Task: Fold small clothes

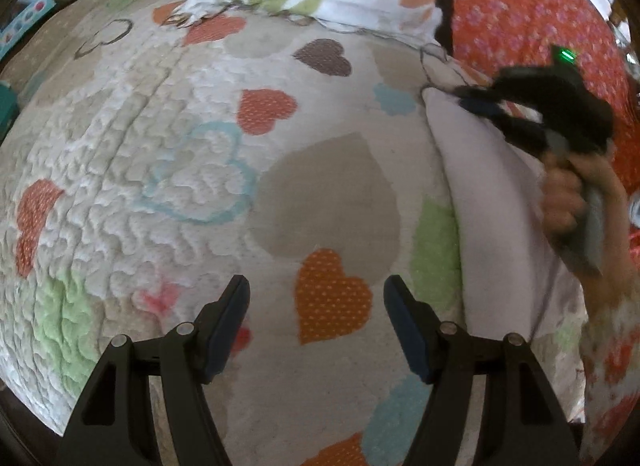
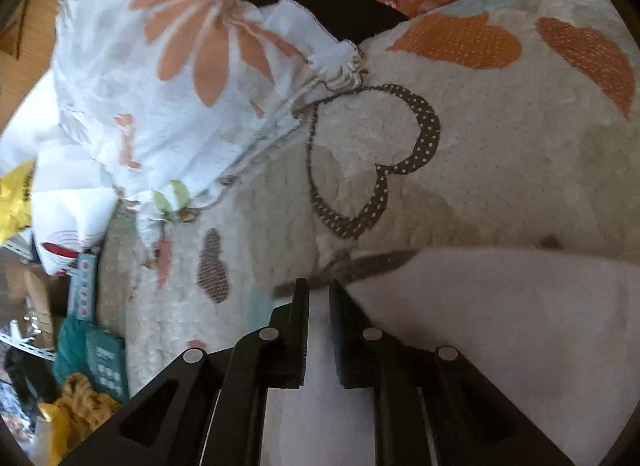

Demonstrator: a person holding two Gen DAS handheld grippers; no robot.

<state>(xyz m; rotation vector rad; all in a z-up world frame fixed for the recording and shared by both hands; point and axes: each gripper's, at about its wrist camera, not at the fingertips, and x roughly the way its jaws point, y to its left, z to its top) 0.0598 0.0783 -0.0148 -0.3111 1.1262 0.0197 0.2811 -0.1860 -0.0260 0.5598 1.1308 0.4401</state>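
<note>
Garment: a pale lilac-grey cloth (image 1: 492, 201) is laid on the bed at the right of the left wrist view, with a thin dark cord or trim seen along its far edge (image 2: 372, 262) in the right wrist view.
Garment position: it is spread over the quilt (image 1: 192, 169), just beside the orange flowered fabric (image 1: 532, 13); its top corner is lifted where it is gripped.
Right claw: the right claw (image 2: 319, 298) is seen nearly closed, its two fingers clamped on the garment's edge; pale cloth is visible in the narrow slit between them.
Right claw from the other side: in the left wrist view it (image 1: 480, 99) is seen at the garment's upper corner, blurred, with a green light lit on its body.
Right hand: the right hand (image 1: 568, 197) is wrapped round the claw's handle.
Left claw: the left claw (image 1: 316, 294) is held wide apart with nothing in it, above an orange heart on the quilt, near the garment's left edge but not touching it.
Quilt: cream, stitched, with hearts in orange, brown, blue, green and beige.
Pillow: a white pillow with orange flowers (image 2: 160, 77) is lying at the head of the bed.
Beside the bed: yellow and teal items (image 2: 88, 370) are seen, too blurred to tell apart.
</note>
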